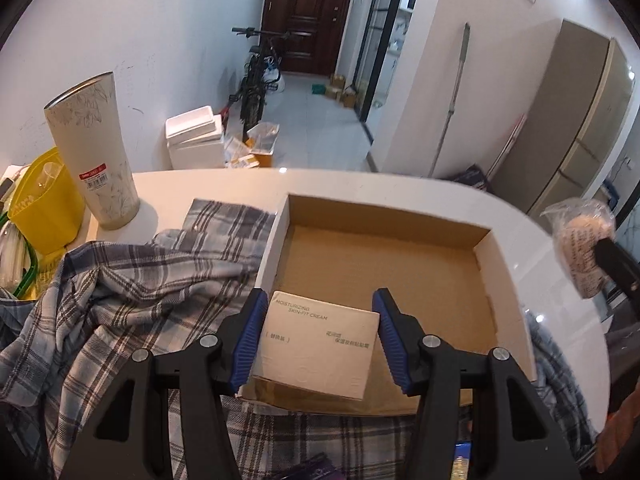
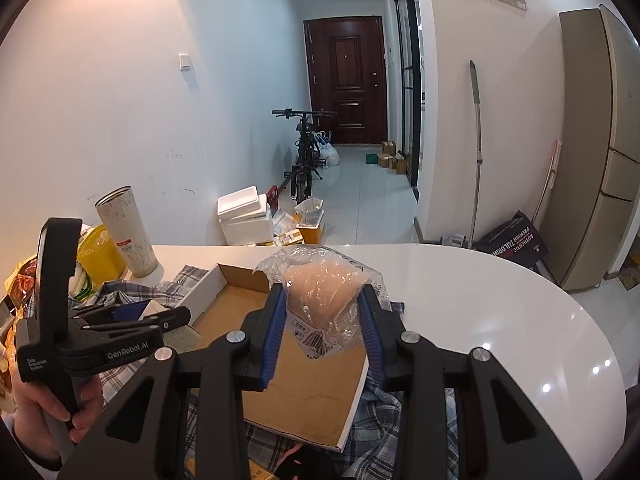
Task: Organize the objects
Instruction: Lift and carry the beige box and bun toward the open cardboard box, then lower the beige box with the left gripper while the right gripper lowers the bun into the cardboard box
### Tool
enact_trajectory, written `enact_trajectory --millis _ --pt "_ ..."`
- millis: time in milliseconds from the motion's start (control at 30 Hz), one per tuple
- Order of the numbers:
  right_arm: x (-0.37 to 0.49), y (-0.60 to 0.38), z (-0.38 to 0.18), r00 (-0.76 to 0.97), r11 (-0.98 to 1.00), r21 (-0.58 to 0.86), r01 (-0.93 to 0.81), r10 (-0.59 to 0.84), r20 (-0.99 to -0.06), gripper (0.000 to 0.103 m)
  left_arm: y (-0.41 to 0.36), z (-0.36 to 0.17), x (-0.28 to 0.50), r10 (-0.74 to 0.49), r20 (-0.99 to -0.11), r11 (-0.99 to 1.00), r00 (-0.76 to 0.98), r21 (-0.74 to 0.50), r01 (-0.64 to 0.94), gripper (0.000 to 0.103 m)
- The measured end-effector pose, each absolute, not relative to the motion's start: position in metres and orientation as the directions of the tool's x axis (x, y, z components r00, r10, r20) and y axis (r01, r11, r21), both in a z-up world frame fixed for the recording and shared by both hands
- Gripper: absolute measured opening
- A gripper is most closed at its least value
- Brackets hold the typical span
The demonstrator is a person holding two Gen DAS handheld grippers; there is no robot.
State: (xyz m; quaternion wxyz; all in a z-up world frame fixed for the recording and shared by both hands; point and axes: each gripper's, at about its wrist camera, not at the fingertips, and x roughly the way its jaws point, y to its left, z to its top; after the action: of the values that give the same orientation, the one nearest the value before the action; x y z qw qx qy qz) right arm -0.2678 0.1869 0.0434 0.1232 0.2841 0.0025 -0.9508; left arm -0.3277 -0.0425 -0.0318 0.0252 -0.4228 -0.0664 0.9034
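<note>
My left gripper [image 1: 321, 298] is shut on a small white cream box [image 1: 320, 348], its blue pads against the box's two sides. It holds the box low over the near left corner of an open cardboard box [image 1: 384, 210]. That shallow tray-like box [image 2: 304, 392] has nothing else inside it. My right gripper [image 2: 323, 292] is shut on a clear plastic bag with a beige soft item [image 2: 326, 284] inside, held above the box's far right part. At the right edge of the left wrist view the same bag [image 1: 582, 248] shows. A hand holds the left gripper [image 2: 132, 314].
A plaid shirt [image 1: 120, 280] lies crumpled under and left of the cardboard box on the white round table [image 2: 500, 320]. At the table's far left stand a tall pale tumbler [image 1: 96, 152] and a yellow container [image 1: 44, 204]. Beyond are foam boxes, a bicycle and a fridge.
</note>
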Motion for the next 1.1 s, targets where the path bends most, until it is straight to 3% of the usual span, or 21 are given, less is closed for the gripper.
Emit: enact_trajectory --millis 533,567,667,933,1100 --pt "-0.276 0.185 0.037 -0.785 -0.972 0.069 0.225 -0.223 -0.577 0.035 -0.033 -0.047 -0.335 0.075 -0.824 -0.996 -0.562 -0.093 0.004 0.058" --pt "-0.275 0.184 0.038 -0.786 -0.971 0.071 0.229 -0.228 -0.575 0.035 -0.032 -0.044 -0.334 0.081 -0.817 -0.995 -0.57 -0.095 -0.004 0.061" --pt "-0.273 0.183 0.04 -0.791 -0.97 0.066 0.232 -0.228 -0.568 0.035 -0.03 -0.03 -0.327 0.066 -0.782 -0.997 -0.62 -0.08 -0.006 0.086" --pt "-0.277 0.18 0.033 -0.765 -0.963 0.089 0.254 -0.256 -0.591 0.035 -0.038 0.014 -0.303 0.065 -0.612 -0.993 -0.788 -0.115 0.007 0.089" --pt "-0.287 0.172 0.017 -0.71 -0.956 0.107 0.273 -0.275 -0.649 0.035 -0.038 0.021 -0.303 0.037 -0.605 -0.995 -0.795 -0.092 0.024 0.09"
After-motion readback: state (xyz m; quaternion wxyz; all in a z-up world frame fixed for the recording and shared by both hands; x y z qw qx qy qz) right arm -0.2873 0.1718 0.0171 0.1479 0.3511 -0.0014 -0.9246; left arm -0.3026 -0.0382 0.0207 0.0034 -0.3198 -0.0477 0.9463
